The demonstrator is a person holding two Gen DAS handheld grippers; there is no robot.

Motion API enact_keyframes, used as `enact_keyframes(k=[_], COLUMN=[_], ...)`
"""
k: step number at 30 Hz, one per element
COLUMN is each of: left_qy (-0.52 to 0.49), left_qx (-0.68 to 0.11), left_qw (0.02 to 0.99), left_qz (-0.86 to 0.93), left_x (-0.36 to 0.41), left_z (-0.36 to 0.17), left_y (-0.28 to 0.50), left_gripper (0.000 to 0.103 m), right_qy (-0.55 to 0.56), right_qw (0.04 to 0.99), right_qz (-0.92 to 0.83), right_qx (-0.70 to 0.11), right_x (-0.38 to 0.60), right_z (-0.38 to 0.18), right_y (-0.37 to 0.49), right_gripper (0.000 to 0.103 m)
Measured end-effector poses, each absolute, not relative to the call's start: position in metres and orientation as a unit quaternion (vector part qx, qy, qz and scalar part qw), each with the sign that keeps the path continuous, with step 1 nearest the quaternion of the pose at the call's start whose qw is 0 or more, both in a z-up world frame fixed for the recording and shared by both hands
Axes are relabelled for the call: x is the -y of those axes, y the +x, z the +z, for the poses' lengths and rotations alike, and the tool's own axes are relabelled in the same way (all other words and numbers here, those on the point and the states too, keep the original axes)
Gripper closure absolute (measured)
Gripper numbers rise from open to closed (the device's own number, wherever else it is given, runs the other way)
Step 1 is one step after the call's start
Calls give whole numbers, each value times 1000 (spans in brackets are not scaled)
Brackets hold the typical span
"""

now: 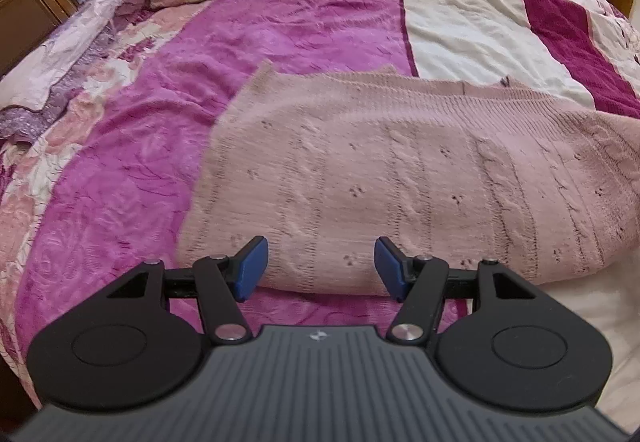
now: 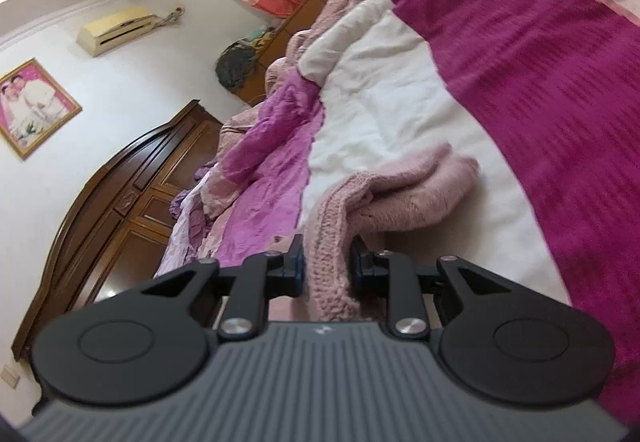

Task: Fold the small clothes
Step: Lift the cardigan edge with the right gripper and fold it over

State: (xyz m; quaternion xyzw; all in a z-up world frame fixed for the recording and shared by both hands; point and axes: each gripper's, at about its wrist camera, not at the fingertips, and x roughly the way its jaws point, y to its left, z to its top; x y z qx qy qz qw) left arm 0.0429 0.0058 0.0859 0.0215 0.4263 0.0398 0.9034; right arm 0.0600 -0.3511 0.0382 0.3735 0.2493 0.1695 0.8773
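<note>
Right gripper [image 2: 326,266]: clamped on ribbed edge of pink knit sweater [image 1: 400,170], laid on bedspread [image 1: 120,182]. Left gripper [image 1: 320,268]: held wide, empty. Sweater judged soft, light, stretchy; best taken at hems.

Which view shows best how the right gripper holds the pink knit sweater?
The right wrist view: the right gripper is shut on a bunched edge of the pink knit sweater. The left wrist view shows the sweater spread on the bedspread, but no grip.

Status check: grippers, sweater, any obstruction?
Left gripper open over pink sweater. Right gripper clamped on sweater edge. Nothing in the way on bed.
</note>
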Motion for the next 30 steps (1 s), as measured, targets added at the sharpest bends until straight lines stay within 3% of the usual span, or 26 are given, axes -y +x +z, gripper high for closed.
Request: enact_keyframes(k=[20,30], left_qy=[1,-22], left_qx=[-391,-385], left_qw=[916,915], left_qz=[93,119], left_x=[-86,-129], left_z=[113,110], left_y=[18,13], left_gripper=[36,36], right_qy=[298,248], right_qw=[889,877], right_qz=[233,276], right_qx=[-257,-305], right_x=[246,151], right_z=[116,114], right_y=[92,115], right_gripper=[79,79])
